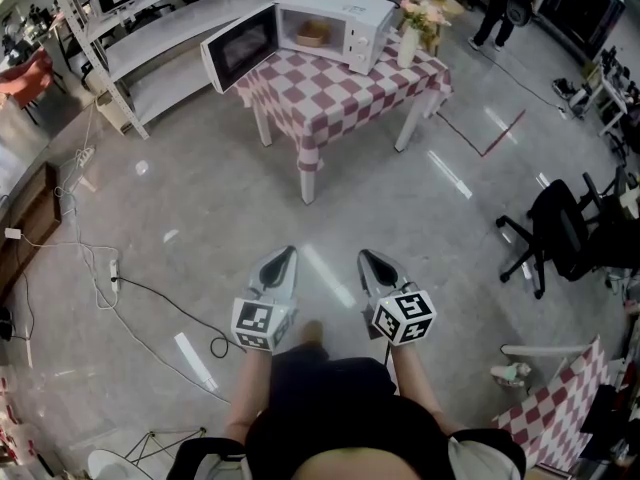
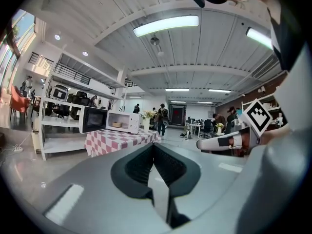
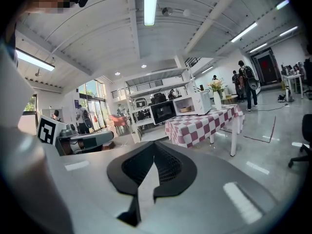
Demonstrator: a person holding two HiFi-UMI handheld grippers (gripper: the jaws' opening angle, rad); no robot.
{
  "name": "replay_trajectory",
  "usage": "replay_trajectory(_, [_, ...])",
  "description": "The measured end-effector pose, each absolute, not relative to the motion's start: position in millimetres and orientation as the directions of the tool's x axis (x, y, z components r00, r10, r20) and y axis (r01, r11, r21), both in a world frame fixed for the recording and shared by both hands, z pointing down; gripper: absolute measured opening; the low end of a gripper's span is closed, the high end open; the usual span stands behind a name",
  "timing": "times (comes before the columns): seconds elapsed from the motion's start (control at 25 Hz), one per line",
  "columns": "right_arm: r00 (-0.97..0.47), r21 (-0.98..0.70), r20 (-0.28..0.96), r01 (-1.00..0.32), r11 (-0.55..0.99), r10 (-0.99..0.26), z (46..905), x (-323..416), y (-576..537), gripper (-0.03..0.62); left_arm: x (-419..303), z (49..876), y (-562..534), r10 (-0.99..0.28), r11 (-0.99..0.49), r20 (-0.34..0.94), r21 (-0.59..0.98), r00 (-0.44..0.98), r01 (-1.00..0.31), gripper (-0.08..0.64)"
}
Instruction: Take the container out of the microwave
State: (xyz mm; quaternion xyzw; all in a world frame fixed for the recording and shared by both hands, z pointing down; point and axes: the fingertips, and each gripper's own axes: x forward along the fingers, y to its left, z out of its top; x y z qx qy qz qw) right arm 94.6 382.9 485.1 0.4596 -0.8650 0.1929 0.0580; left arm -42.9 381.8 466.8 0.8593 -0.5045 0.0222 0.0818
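The container (image 1: pixel 311 36) is sitting small and partly hidden inside the open microwave (image 1: pixel 352 10) on the counter (image 1: pixel 335 96) — well apart from the left gripper (image 1: pixel 287 256) and right gripper (image 1: pixel 367 258), both fingers pressing together, empty.

Open lab hall with shelving (image 1: pixel 175 33) and office chairs (image 1: pixel 560 230).

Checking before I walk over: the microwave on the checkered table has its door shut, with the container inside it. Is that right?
Not quite. The door of the microwave is open, swung out to the left, as the head view shows. The rest holds: the microwave sits on the checkered table, and the container is inside it.
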Motion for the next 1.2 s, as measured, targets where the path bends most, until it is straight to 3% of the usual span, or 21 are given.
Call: replay_trajectory(1.2, [-0.562, -0.307, 0.296, -0.822, 0.48, -0.773, 502.1, 72.1, 345.6, 0.001, -73.7, 480.6, 355.3, -0.863, -0.467, 0.15, 0.124, 0.482, -0.875, 0.008])
